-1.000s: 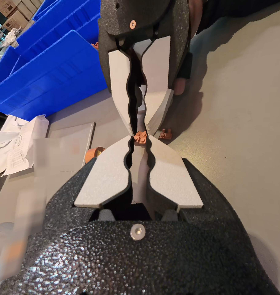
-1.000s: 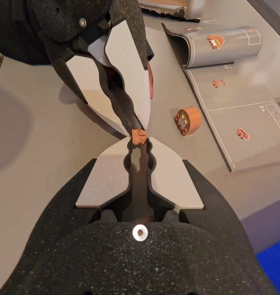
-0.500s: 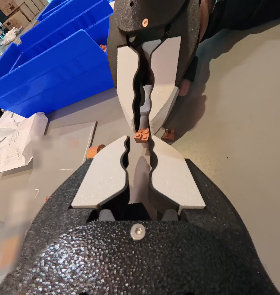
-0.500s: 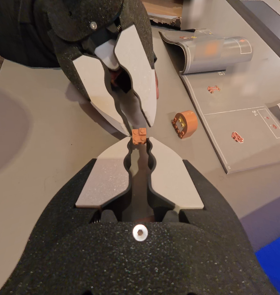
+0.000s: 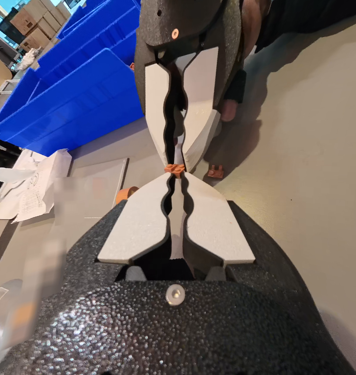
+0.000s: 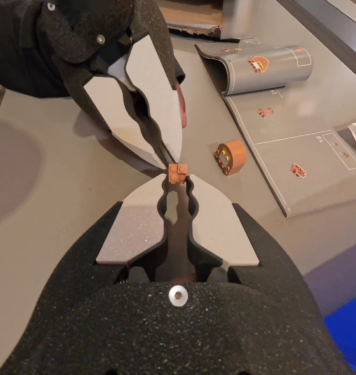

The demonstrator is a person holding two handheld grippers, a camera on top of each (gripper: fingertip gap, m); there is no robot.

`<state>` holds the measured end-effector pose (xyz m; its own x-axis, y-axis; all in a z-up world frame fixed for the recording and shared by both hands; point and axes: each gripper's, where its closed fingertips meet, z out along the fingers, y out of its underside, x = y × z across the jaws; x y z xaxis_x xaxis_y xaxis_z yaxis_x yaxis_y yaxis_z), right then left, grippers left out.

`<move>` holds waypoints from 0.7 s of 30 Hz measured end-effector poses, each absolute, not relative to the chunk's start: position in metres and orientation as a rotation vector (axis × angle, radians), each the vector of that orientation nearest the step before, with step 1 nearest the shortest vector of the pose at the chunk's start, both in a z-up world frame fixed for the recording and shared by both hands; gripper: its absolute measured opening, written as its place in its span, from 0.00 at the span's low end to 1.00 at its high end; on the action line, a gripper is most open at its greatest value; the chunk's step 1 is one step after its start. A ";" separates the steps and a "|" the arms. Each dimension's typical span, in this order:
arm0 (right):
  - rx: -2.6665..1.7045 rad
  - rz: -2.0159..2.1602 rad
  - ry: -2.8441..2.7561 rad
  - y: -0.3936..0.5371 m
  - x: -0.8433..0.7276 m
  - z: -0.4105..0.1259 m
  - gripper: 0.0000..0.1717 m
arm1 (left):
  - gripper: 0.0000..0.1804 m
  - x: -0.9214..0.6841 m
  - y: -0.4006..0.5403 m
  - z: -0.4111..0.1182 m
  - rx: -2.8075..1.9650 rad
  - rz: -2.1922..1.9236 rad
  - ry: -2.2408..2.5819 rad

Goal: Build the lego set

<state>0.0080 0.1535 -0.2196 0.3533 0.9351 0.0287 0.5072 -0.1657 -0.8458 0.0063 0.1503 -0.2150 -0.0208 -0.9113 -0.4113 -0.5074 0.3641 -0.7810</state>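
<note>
A grey table [image 6: 51,203] carries everything, with blue bins [image 5: 71,101] along its far-left edge in the left wrist view and stacked cardboard boxes behind them; an open instruction booklet [image 6: 295,162], its upper pages curled over, lies toward the table's right edge in the right wrist view. The two grippers meet tip to tip over the middle of the table, on one small orange brick piece [image 6: 177,173] held above it. The right gripper [image 6: 177,180] has its fingertips pressed on the piece's two sides, studs facing the camera. The left gripper [image 5: 176,178] comes from the opposite side, its fingers drawn almost together; they appear to nip the piece's near corner, though how firmly is hard to tell. A rounded brown block [image 6: 232,157] with studs on its face lies just beside the booklet's left edge; a small flat brown part [image 5: 215,172] lies on the table near the right gripper's tips; crumpled white paper [image 5: 31,182] sits in front of the bins.
</note>
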 end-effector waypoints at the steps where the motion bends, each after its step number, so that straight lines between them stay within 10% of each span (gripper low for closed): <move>1: -1.809 0.678 -1.265 0.154 0.008 -0.219 0.09 | 0.03 0.007 0.150 -0.214 -1.268 -0.529 1.669; 21: -1.830 0.698 -1.252 0.153 0.008 -0.220 0.09 | 0.05 0.010 0.149 -0.212 -1.189 -0.485 1.656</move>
